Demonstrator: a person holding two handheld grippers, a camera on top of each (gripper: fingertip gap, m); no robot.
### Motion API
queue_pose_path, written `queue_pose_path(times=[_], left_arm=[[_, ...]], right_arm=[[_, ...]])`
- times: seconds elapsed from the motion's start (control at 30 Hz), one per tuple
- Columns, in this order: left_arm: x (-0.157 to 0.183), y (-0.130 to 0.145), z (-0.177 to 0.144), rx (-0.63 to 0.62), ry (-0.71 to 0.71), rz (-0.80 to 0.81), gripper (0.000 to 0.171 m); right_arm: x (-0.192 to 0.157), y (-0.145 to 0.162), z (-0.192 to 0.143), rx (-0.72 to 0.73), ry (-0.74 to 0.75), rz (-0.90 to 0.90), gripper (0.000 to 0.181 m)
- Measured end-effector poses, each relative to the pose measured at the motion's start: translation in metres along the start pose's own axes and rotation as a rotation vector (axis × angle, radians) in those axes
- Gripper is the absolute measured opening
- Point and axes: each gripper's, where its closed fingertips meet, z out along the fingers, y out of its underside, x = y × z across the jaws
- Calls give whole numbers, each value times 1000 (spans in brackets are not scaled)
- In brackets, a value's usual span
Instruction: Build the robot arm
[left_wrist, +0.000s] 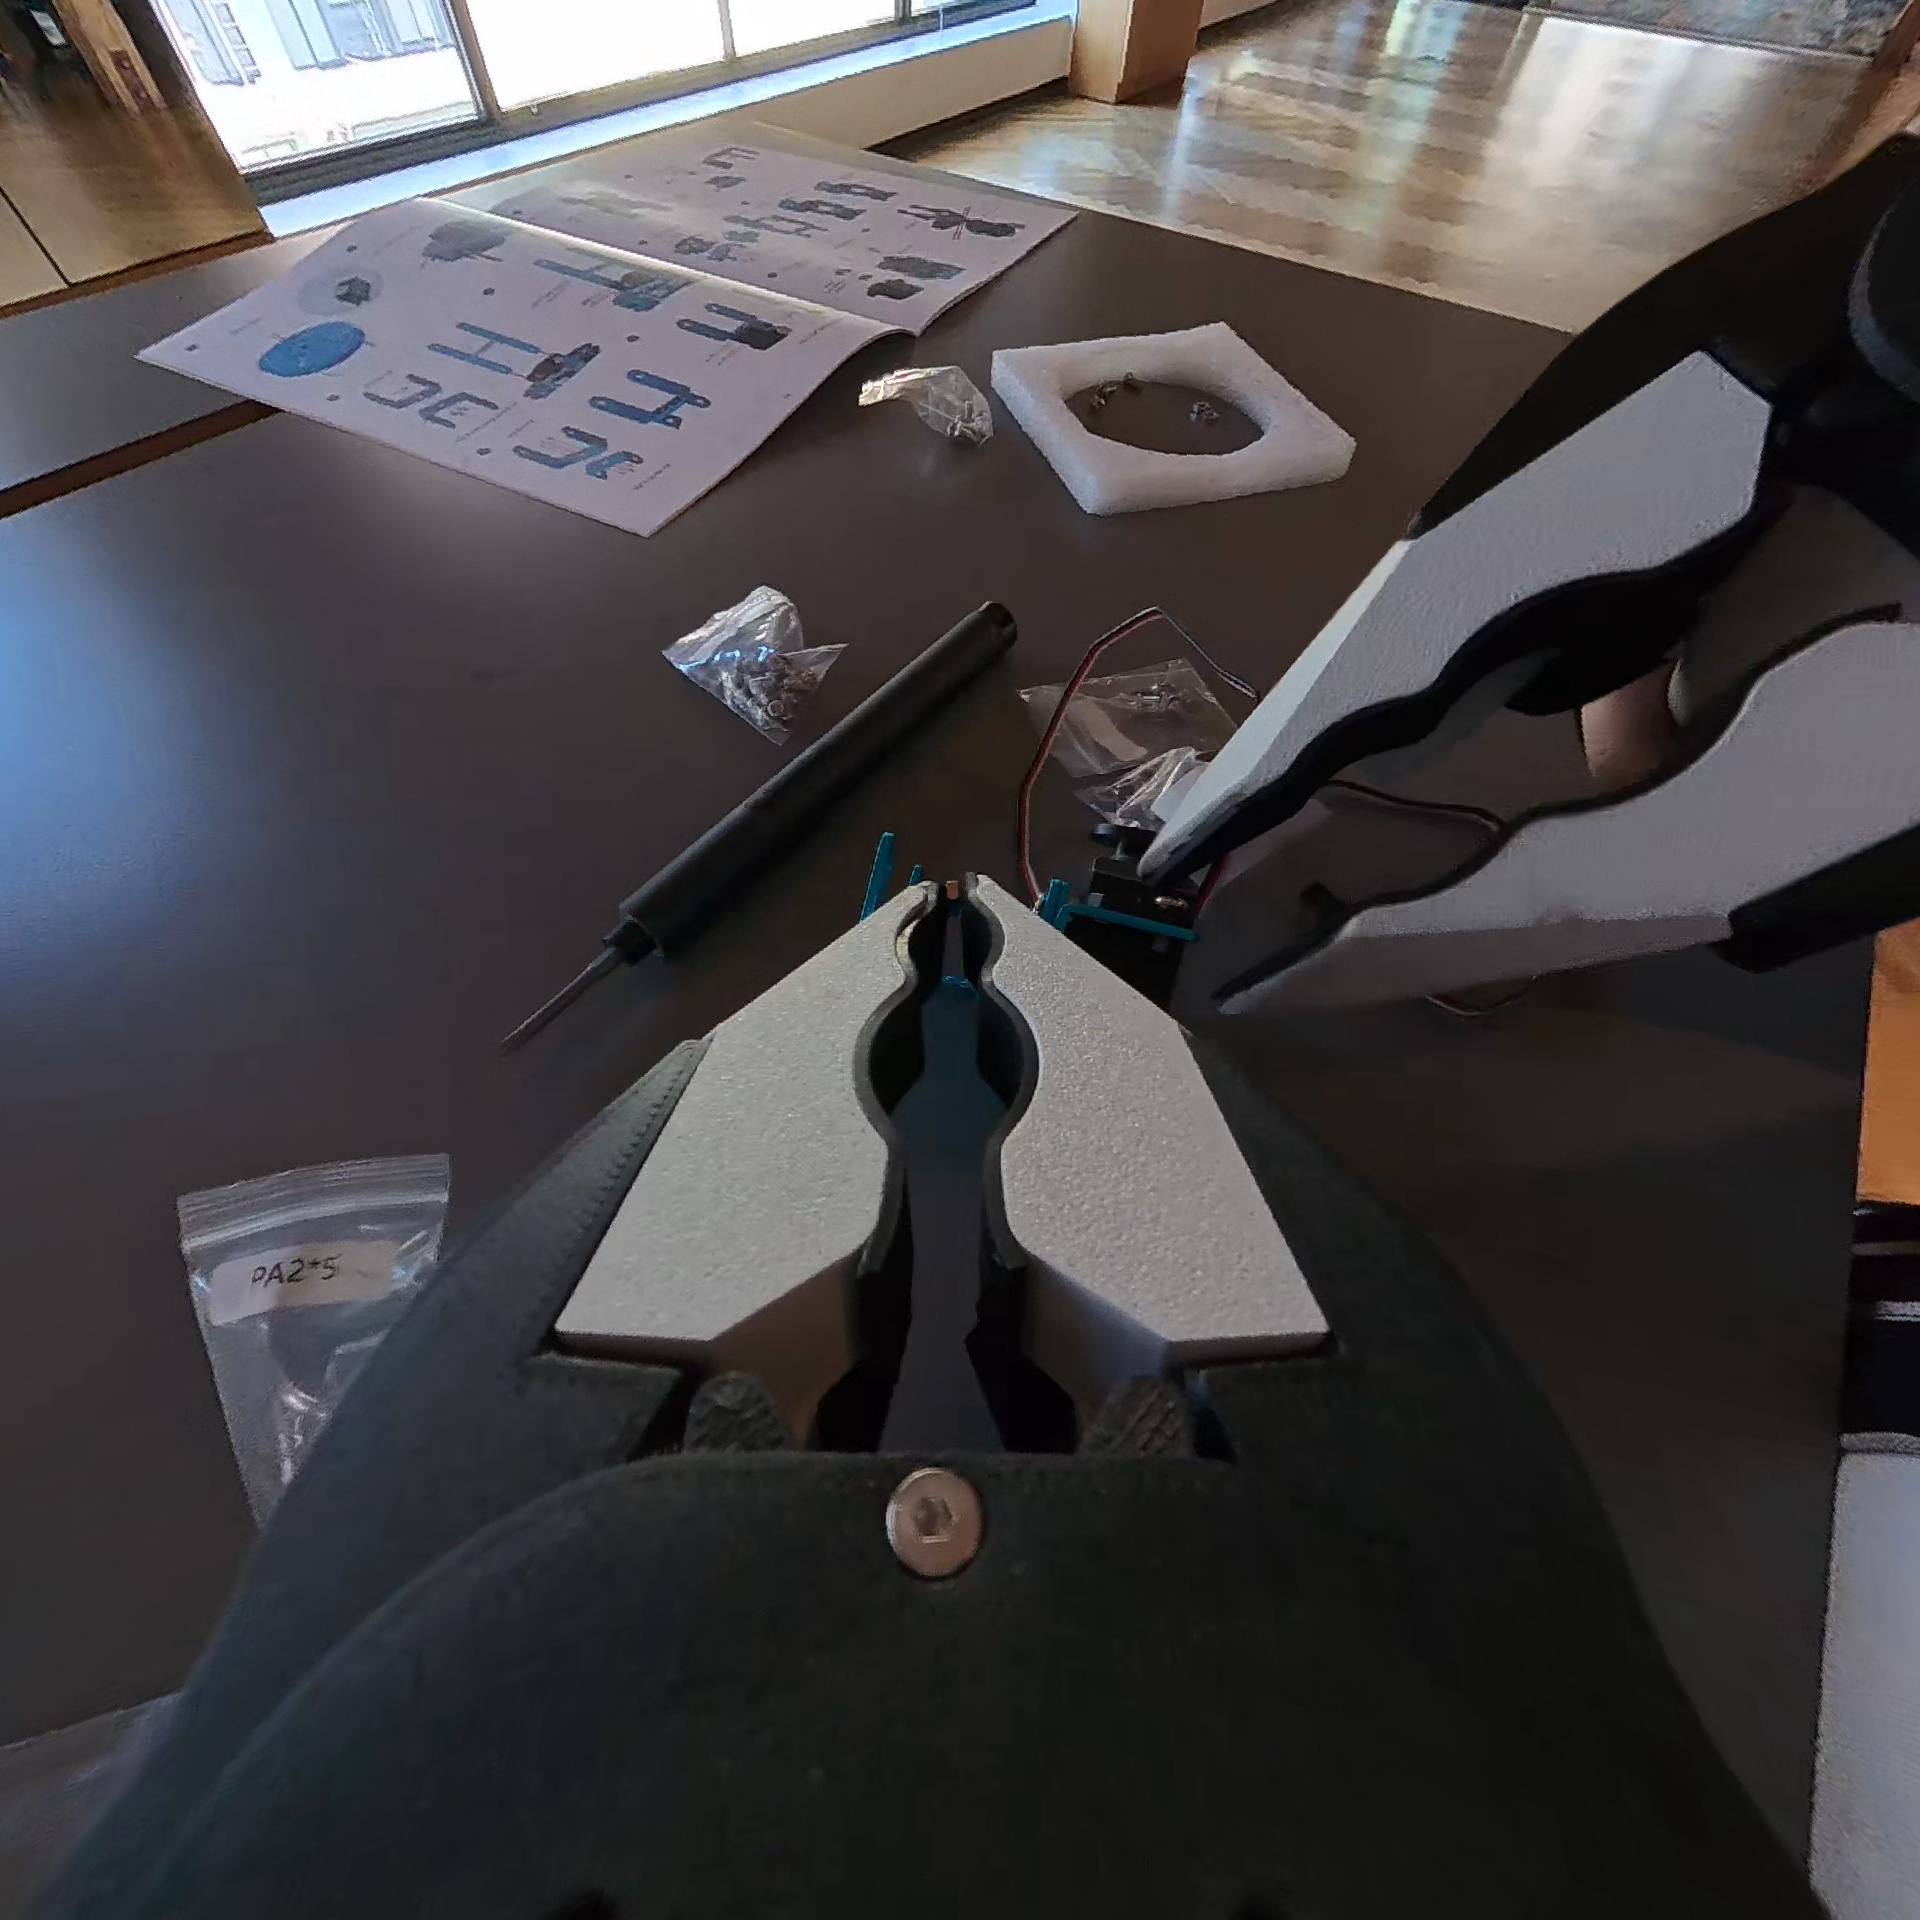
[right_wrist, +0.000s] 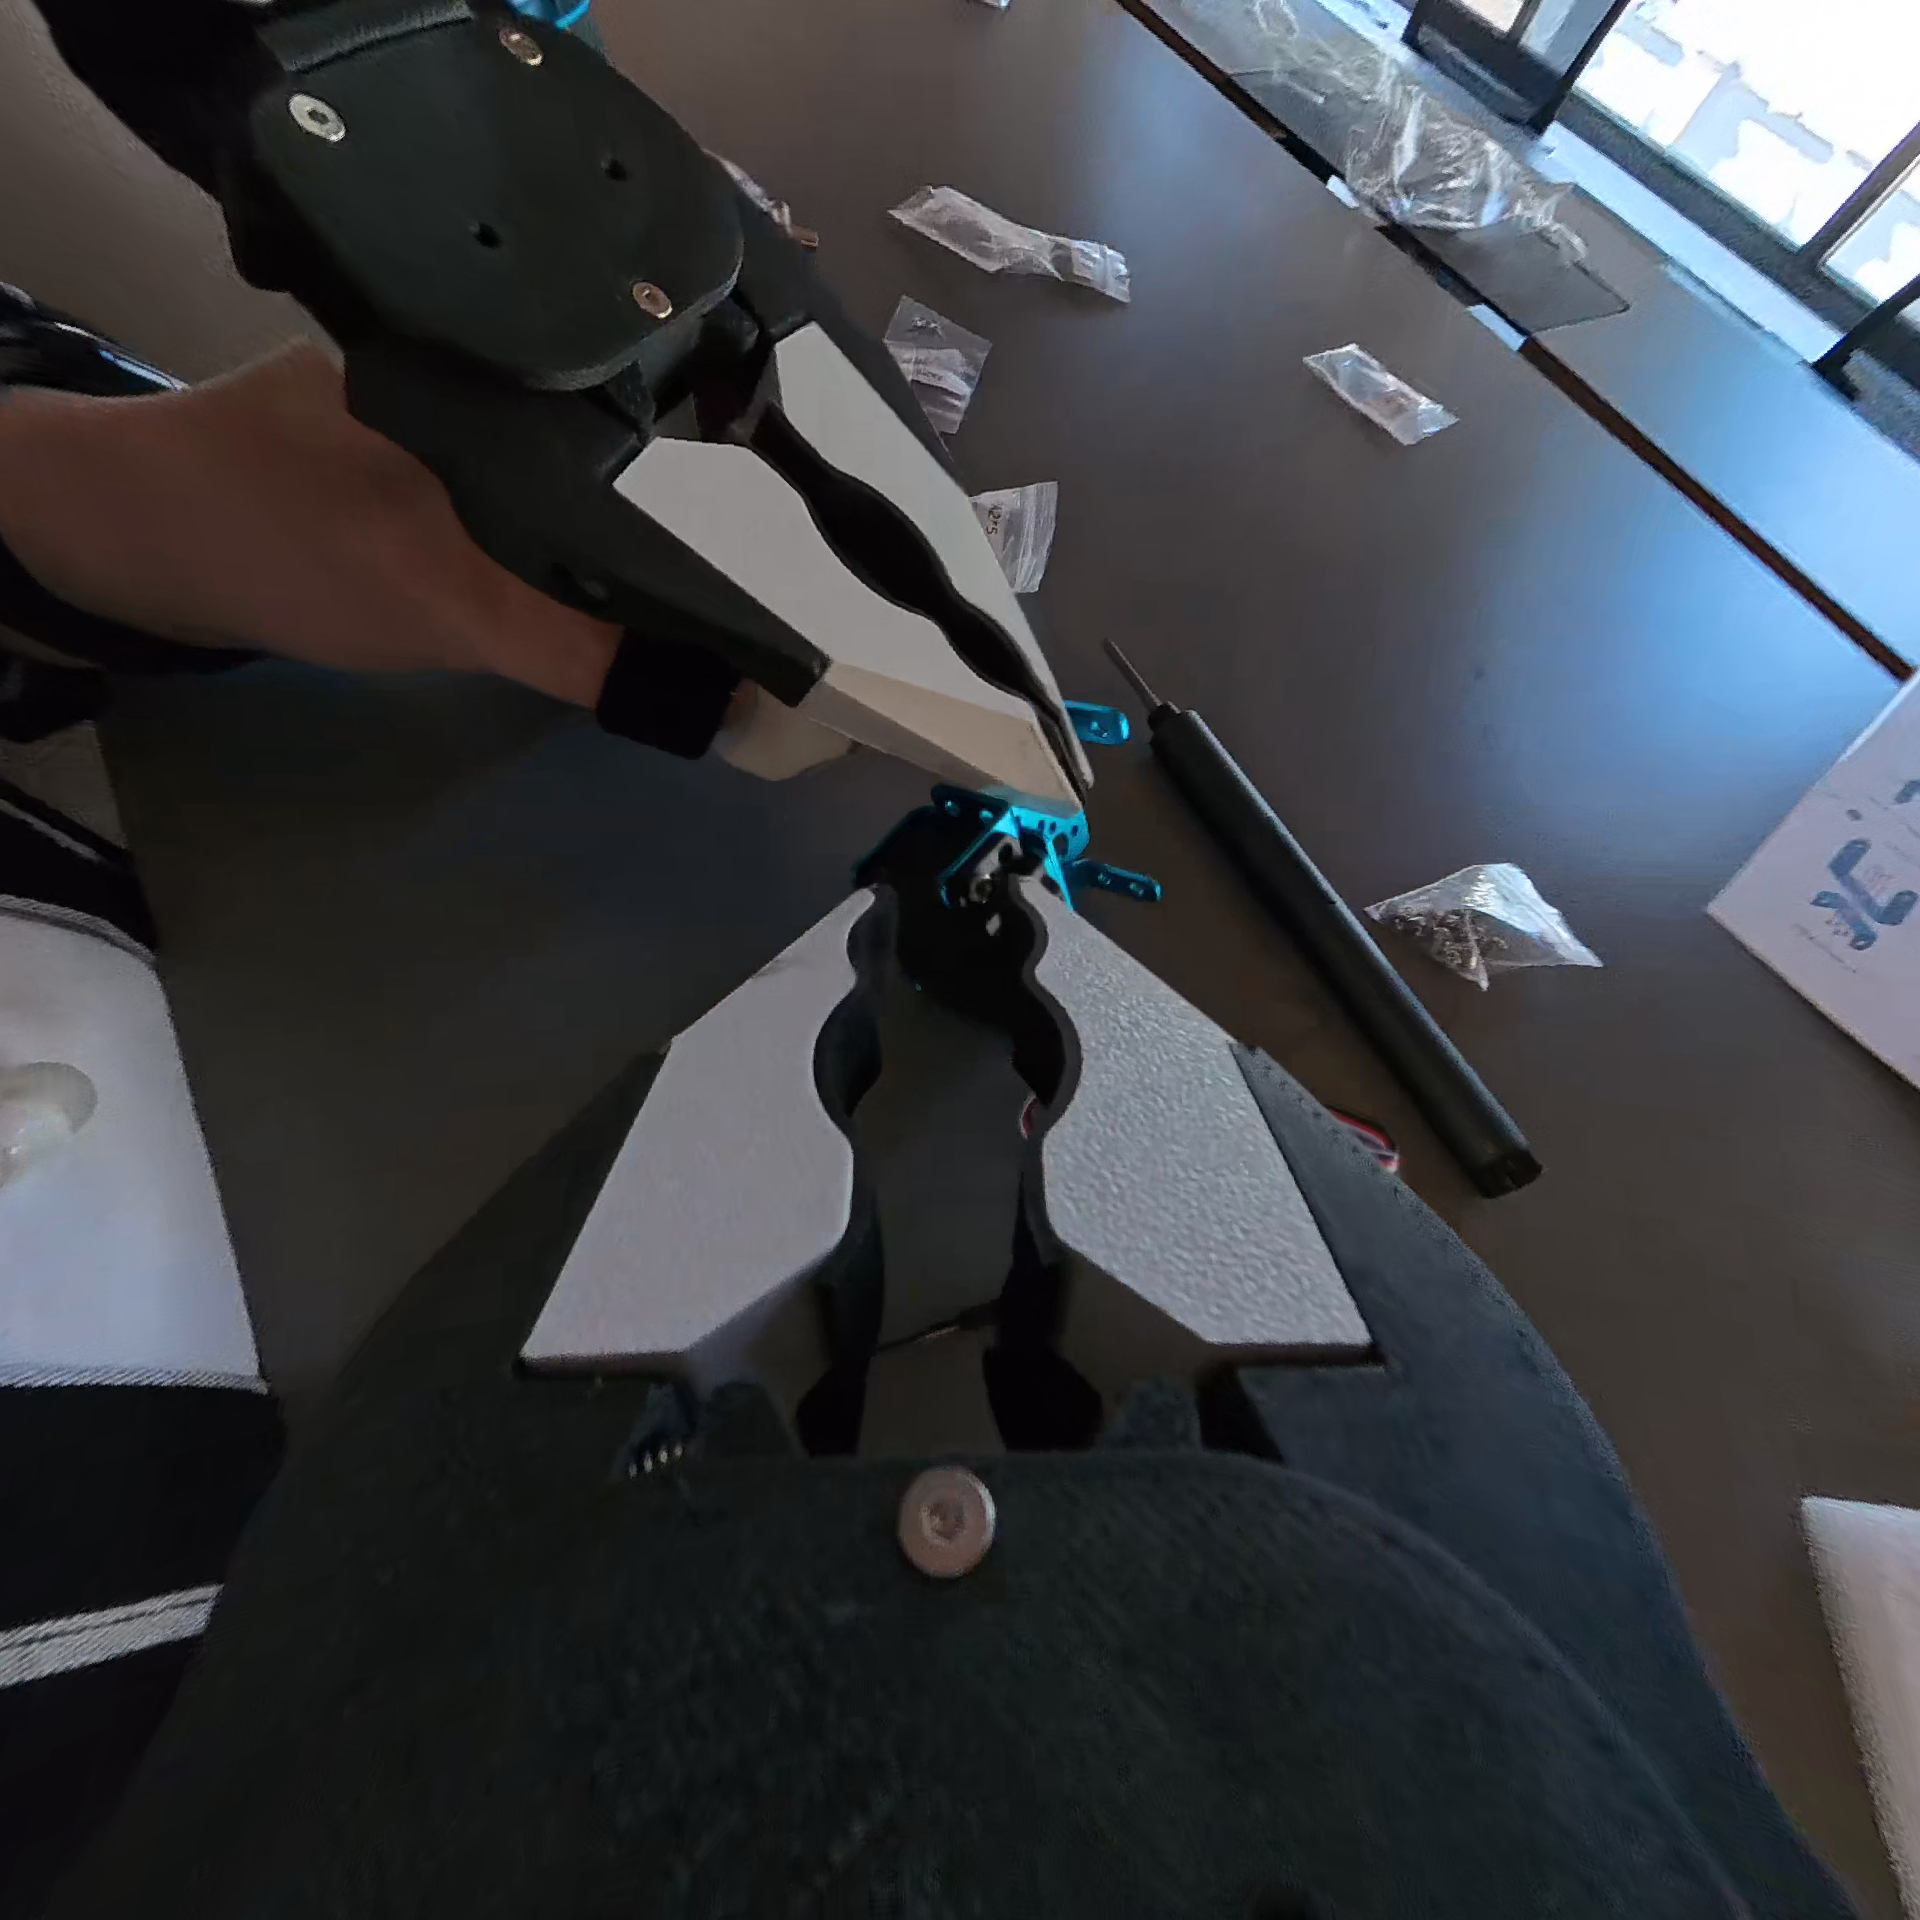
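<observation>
My left gripper (left_wrist: 954, 891) is shut on a blue metal bracket (left_wrist: 951, 987); a small metal part shows between its tips. In the right wrist view it (right_wrist: 1075, 779) comes in from the upper left, and the bracket (right_wrist: 1049, 831) pokes out past its tips. My right gripper (right_wrist: 956, 899) is shut on a black servo (right_wrist: 966, 966) that meets the blue bracket. In the left wrist view the right gripper (left_wrist: 1184, 930) enters from the right, its fingers around the servo (left_wrist: 1127, 940). Red and black wires (left_wrist: 1039, 748) trail from the servo. Both are low over the dark table (left_wrist: 364, 779).
A black screwdriver (left_wrist: 821, 779) lies just left of the grippers, also in the right wrist view (right_wrist: 1340, 935). Bags of screws (left_wrist: 758, 665) and a labelled zip bag (left_wrist: 301, 1299) lie around. An open instruction booklet (left_wrist: 623, 312) and a white foam frame (left_wrist: 1174, 416) lie farther back. My two grippers' fingertips are within a few centimetres of each other. The black screwdriver (left_wrist: 821, 779) is about 8 centimeters from my left fingertips. The right camera catches it too, in the right wrist view (right_wrist: 1296, 900).
</observation>
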Motion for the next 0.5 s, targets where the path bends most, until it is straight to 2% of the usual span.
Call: queue_pose_path(times=[0.17, 0.27, 0.5], left_arm=[[3, -1, 1, -2, -6, 19, 0], [6, -2, 2, -1, -1, 26, 1], [7, -2, 2, 5, 25, 1, 1]], right_arm=[[1, 2, 0, -25, 141, -129, 21], [-1, 3, -2, -15, 177, -164, 21], [-2, 2, -6, 23, 115, -142, 30]])
